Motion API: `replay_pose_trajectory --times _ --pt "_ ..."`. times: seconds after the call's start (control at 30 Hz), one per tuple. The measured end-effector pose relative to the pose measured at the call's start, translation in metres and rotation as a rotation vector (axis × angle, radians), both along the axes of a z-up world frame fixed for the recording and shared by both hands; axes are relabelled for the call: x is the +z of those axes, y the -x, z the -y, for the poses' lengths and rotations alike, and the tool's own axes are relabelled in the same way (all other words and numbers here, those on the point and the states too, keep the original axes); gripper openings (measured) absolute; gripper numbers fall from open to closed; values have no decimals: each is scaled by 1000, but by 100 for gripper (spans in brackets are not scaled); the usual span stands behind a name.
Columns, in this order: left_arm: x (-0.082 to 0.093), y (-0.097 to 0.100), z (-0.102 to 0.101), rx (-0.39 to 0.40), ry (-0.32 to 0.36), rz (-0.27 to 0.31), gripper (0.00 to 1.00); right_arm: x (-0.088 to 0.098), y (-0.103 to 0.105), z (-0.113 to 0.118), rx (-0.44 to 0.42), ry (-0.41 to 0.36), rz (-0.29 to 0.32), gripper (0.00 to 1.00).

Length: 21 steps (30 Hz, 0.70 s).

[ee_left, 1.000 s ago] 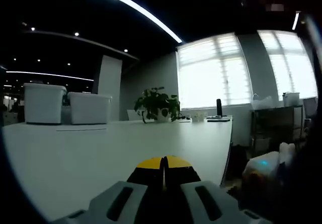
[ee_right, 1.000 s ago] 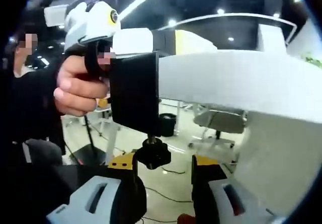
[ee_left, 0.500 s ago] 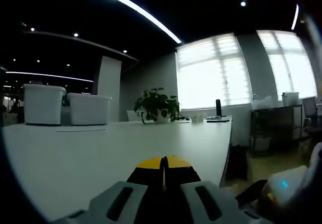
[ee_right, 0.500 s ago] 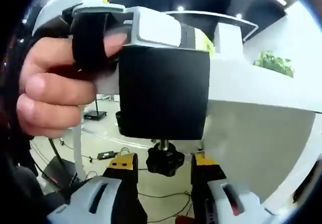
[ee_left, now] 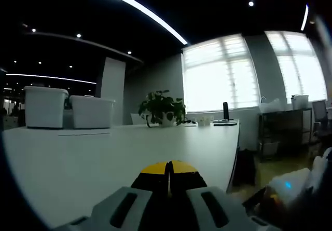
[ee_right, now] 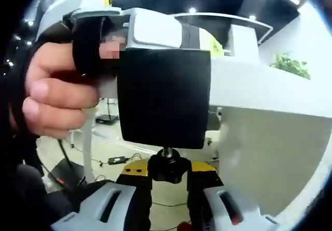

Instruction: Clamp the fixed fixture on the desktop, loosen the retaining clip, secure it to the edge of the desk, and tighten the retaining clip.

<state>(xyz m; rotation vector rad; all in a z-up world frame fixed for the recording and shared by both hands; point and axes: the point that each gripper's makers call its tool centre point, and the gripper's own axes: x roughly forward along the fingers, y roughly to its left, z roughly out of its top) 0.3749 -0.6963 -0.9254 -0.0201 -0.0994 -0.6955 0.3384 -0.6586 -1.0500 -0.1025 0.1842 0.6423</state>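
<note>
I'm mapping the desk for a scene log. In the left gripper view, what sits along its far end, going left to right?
Larger white bin → smaller white bin → potted plant → dark upright object, all along the far end of the white desk.

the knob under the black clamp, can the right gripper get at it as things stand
Probably yes. In the right gripper view the knob hangs below the clamp on the desk edge, and the right gripper already has a jaw on each side of it, nothing between. Whether they grip it is unclear.
</note>
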Motion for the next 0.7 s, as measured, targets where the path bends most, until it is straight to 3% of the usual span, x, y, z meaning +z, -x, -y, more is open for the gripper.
replay_pose_trajectory --times 0.23,0.7 --pt "0 0 0 8 -1 4 1 1 4 -9 254 -37 8 22" --pt "-1 -1 1 -2 0 -2 1 -1 6 -11 534 -164 23 23"
